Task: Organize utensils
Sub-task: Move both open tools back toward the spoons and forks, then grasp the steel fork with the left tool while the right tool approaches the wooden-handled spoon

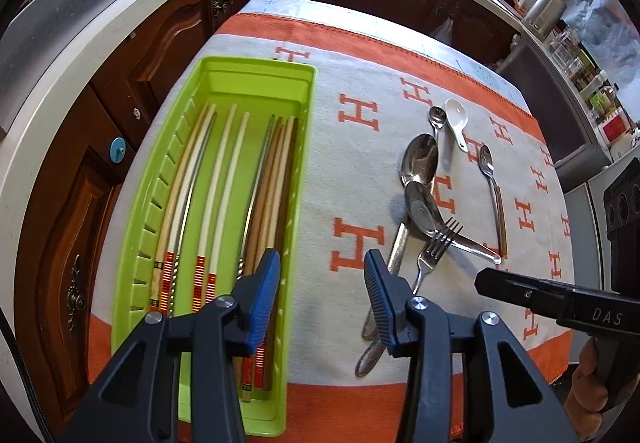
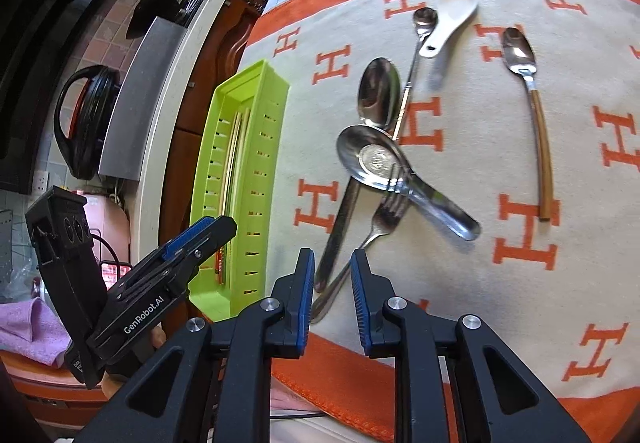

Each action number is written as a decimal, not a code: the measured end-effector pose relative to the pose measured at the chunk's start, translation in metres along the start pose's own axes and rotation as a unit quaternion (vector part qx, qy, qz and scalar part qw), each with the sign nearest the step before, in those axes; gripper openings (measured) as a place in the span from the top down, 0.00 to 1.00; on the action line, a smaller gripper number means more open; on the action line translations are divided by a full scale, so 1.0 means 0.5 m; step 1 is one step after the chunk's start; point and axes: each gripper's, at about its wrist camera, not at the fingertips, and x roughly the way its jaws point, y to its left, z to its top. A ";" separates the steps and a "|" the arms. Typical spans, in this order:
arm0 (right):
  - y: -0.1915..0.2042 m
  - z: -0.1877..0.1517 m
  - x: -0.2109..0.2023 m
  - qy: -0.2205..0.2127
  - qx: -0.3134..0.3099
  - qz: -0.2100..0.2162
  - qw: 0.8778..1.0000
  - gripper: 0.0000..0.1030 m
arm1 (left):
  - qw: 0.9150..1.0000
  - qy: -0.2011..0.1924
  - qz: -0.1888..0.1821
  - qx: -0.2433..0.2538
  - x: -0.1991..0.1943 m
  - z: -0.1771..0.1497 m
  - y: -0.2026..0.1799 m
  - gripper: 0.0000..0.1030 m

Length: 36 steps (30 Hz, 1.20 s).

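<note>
A green tray [image 1: 256, 69] holds several chopsticks [image 1: 224, 171] at the left of the cloth; it also shows in the right wrist view [image 2: 276, 115]. To its right lie a fork [image 1: 436, 247], a large steel spoon [image 1: 418, 159], a ladle-like spoon [image 1: 424, 211], a white ceramic spoon [image 1: 456, 119], a small spoon [image 1: 436, 119] and a wooden-handled spoon [image 1: 494, 195]. My left gripper [image 1: 322, 263] is open and empty, above the tray's right edge. My right gripper [image 2: 331, 263] is open and empty, above the handles of the fork [image 2: 384, 215] and large spoon [image 2: 378, 91].
The utensils lie on a grey and orange cloth [image 1: 360, 163] on a table. Dark wooden cabinets [image 1: 168, 43] and a pale counter [image 1: 100, 27] run behind and left. The left gripper body [image 2: 160, 283] shows left in the right wrist view.
</note>
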 end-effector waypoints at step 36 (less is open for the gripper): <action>-0.142 0.077 -0.014 -0.015 0.034 -0.011 0.999 0.72 | 0.986 0.078 -0.059 0.133 0.107 0.036 -0.133 0.37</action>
